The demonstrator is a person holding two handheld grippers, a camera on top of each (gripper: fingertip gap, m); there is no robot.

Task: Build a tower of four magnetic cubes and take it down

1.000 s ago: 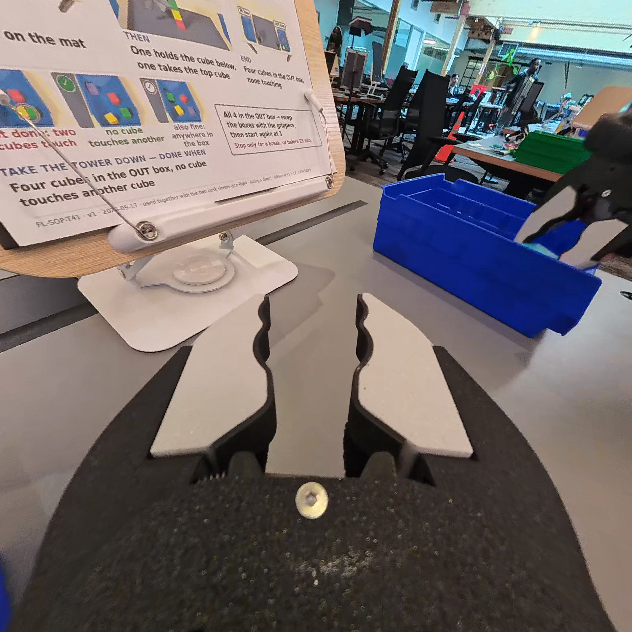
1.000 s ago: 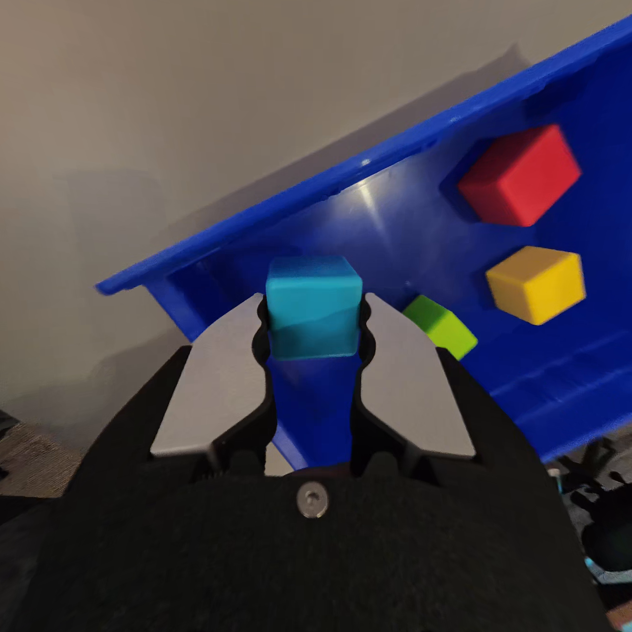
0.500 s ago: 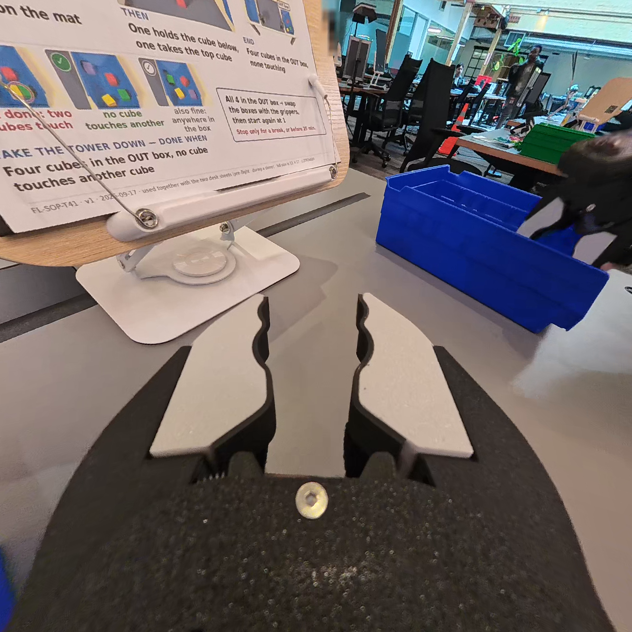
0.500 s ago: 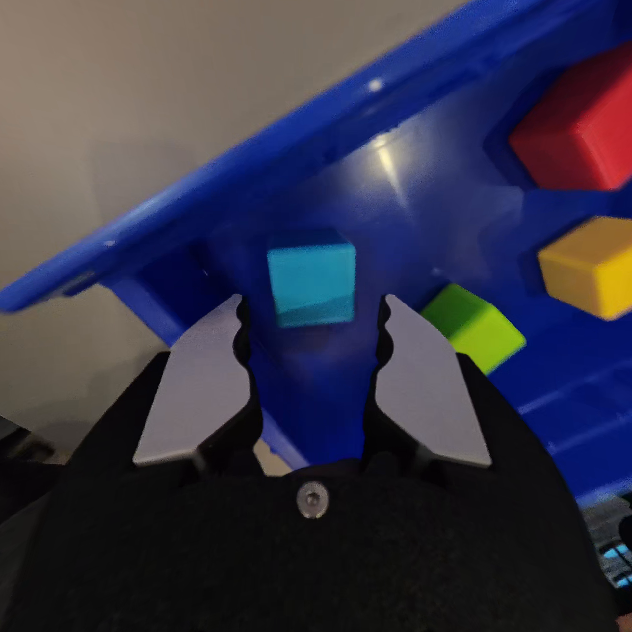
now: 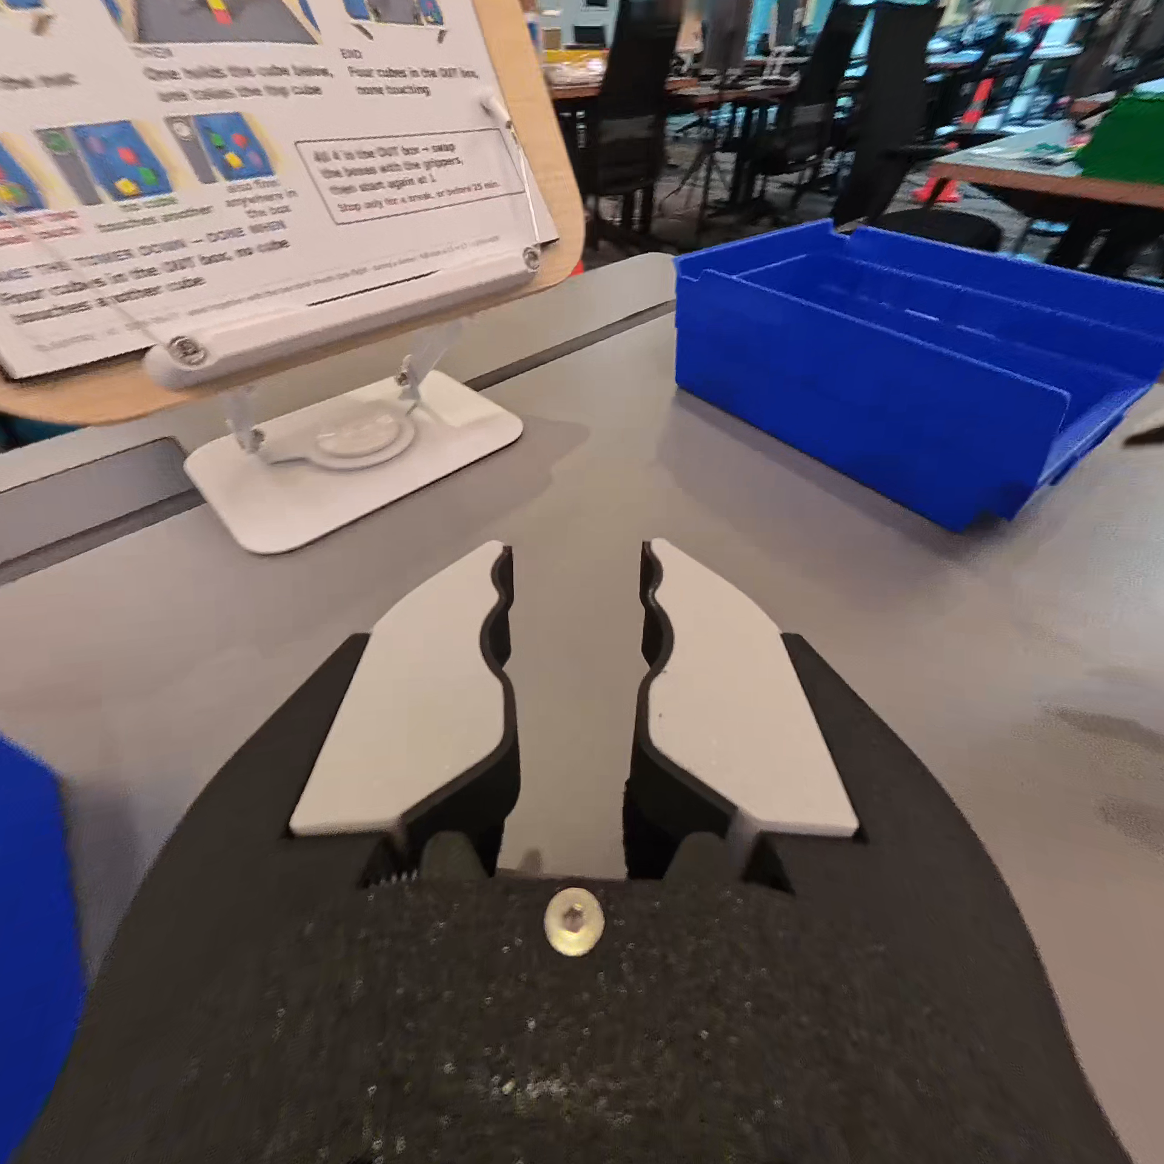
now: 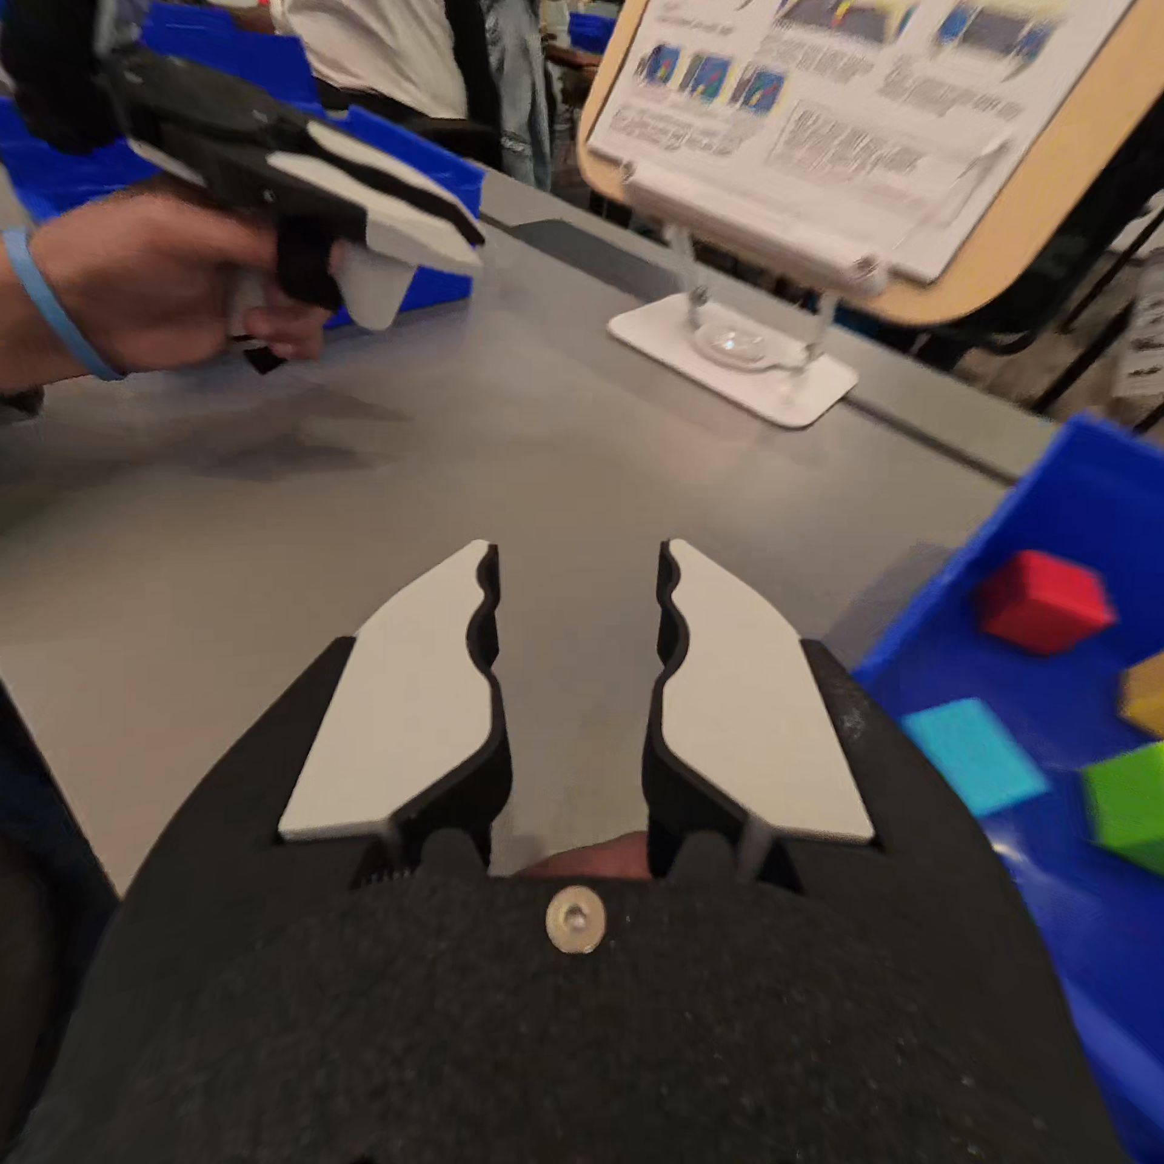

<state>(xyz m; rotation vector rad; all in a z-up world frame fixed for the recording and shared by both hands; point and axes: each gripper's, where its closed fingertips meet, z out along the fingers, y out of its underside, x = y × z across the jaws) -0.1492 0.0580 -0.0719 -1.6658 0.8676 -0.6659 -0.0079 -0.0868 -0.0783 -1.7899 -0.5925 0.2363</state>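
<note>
right claw point(image 6: 576, 560) emptied, cyan cube point(image 6: 973, 756) now in bin point(image 6: 1033, 504)

I hold my left gripper point(image 5: 576, 554) level above the grey table point(image 5: 819, 630), jaws parted and empty. My right gripper point(image 6: 576, 554) also hangs over that table, jaws apart, gripping nothing. My left hand point(image 6: 145, 283), a blue band at its wrist, clasps the left gripper's handle.
</note>
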